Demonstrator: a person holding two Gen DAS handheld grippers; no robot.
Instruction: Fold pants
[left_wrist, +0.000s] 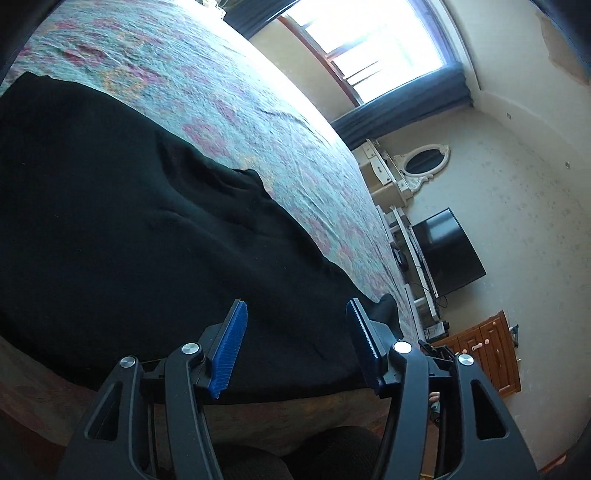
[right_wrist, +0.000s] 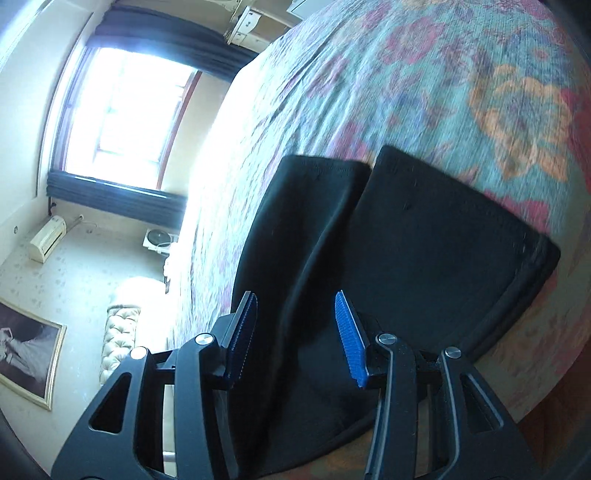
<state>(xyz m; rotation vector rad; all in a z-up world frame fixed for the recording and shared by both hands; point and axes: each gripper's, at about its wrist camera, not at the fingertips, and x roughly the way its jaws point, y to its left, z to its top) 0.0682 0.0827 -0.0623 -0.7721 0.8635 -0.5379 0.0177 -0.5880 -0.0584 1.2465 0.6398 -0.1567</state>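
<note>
Black pants (left_wrist: 129, 229) lie spread on a floral bedspread (left_wrist: 221, 96), reaching the bed's near edge. My left gripper (left_wrist: 295, 347) is open and empty, just above the pants near that edge. In the right wrist view the pants (right_wrist: 424, 258) show two leg ends side by side, with a gap between them. My right gripper (right_wrist: 295, 332) is open and empty, hovering over the legs, its blue pads (right_wrist: 349, 339) either side of the left leg's inner edge.
The bedspread (right_wrist: 406, 74) extends far beyond the pants. A bright window with dark curtains (left_wrist: 369, 48), a wall TV (left_wrist: 447, 251), a white dresser with mirror (left_wrist: 406, 173) and a wooden cabinet (left_wrist: 487, 350) stand past the bed. A framed picture (right_wrist: 26, 362) hangs on the wall.
</note>
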